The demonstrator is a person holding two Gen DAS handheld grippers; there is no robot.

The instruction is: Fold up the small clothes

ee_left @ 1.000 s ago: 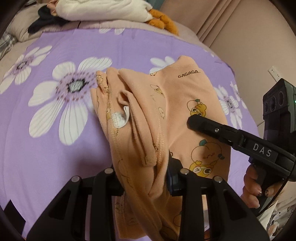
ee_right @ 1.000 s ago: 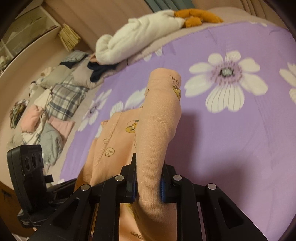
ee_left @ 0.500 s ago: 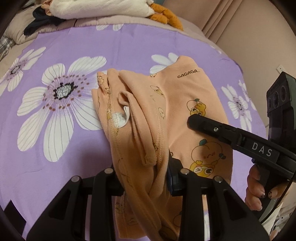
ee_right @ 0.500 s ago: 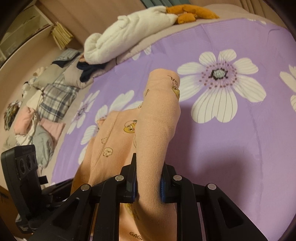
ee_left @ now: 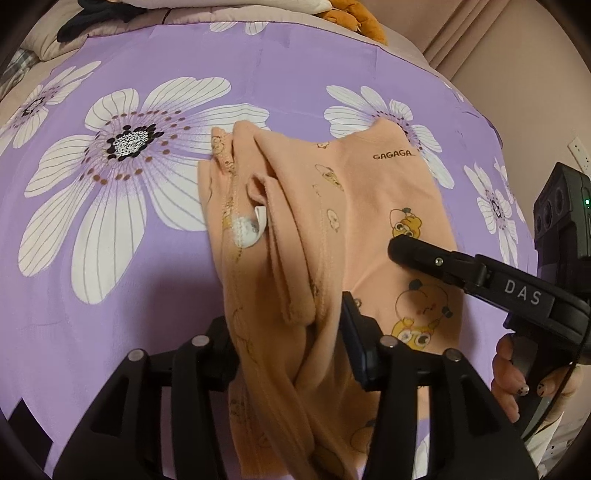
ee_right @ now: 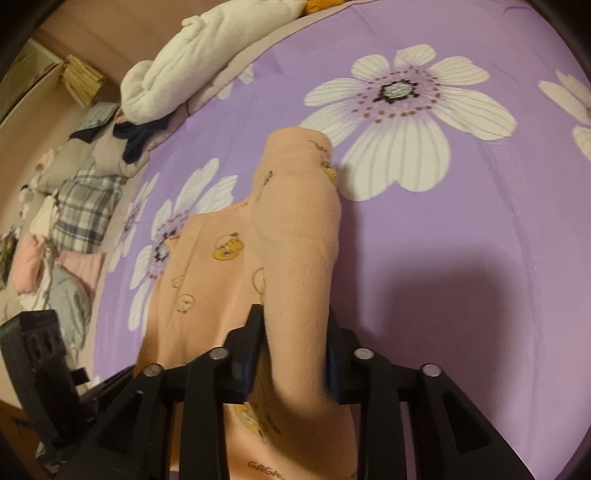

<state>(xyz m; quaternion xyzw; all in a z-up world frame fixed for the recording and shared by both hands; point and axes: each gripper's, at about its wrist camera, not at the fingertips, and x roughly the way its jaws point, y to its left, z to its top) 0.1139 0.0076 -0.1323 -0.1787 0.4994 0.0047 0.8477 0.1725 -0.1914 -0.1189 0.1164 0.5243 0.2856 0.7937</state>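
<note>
A peach baby garment (ee_left: 369, 206) printed with cartoon ducks and "GAGAGA" lies on the purple flowered bedsheet (ee_left: 147, 277). Its bunched left edge runs up between the jaws of my left gripper (ee_left: 291, 332), which are opening; the cloth hangs slack there and the right pad stands just off it. In the right wrist view a folded flap of the garment (ee_right: 299, 236) rises between the jaws of my right gripper (ee_right: 293, 332), also opening, with the fabric loose between the pads. One finger (ee_left: 424, 254) of the right gripper reaches over the garment, a hand (ee_left: 517, 373) on its handle.
A rolled white blanket (ee_right: 184, 74) and an orange plush toy (ee_left: 351, 22) lie along the bed's far edge. A heap of plaid, pink and grey clothes (ee_right: 74, 206) sits past the left side. A wall with a socket (ee_left: 578, 151) stands to the right.
Both grippers have sunk toward the bed, bringing the garment down with them. Both pairs of jaws stand wider than before, and the cloth between them looks looser.
</note>
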